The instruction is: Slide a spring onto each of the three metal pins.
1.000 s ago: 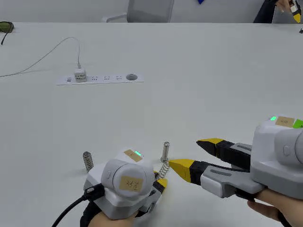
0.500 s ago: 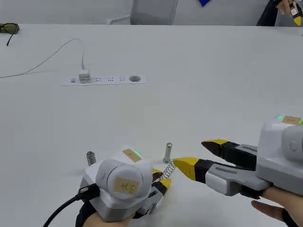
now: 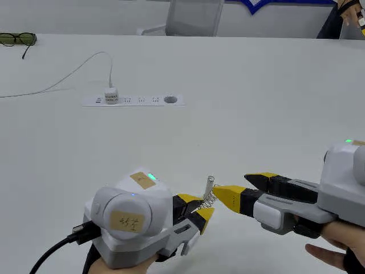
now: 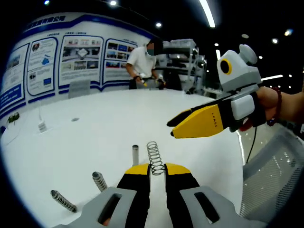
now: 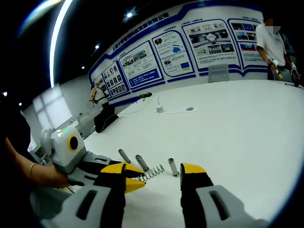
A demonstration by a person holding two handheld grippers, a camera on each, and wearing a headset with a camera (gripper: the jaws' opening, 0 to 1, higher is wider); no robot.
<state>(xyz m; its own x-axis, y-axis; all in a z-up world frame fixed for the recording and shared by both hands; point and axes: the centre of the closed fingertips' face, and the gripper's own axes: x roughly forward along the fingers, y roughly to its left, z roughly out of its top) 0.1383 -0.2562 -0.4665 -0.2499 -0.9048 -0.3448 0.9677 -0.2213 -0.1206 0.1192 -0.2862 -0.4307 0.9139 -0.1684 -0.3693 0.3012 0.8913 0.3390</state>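
Observation:
My left gripper [image 3: 198, 206] is shut on the lower end of a small steel spring [image 3: 210, 198], which slants up toward a bare metal pin [image 3: 210, 184] standing on the white table. In the left gripper view the spring [image 4: 154, 159] rises from the closed jaws beside the bare pin [image 4: 135, 154]; two pins wearing springs [image 4: 99, 180] [image 4: 64, 202] stand to its left. My right gripper [image 3: 235, 182] is open, its near tip close to the spring. The right gripper view shows the spring [image 5: 153, 172], the bare pin [image 5: 173, 167] and the two sprung pins [image 5: 141, 162] ahead of its jaws.
A white power strip [image 3: 134, 101] with a plug [image 3: 111, 94] and cable lies farther back on the table. Glasses [image 3: 17, 39] rest at the far left edge and a chair [image 3: 191, 17] stands behind the table. A person [image 4: 142, 64] stands in the background.
The head camera has shifted. My left gripper has carried the spring up toward the bare pin's top, and the right gripper has closed in on the spring. The left gripper now hides the sprung pin.

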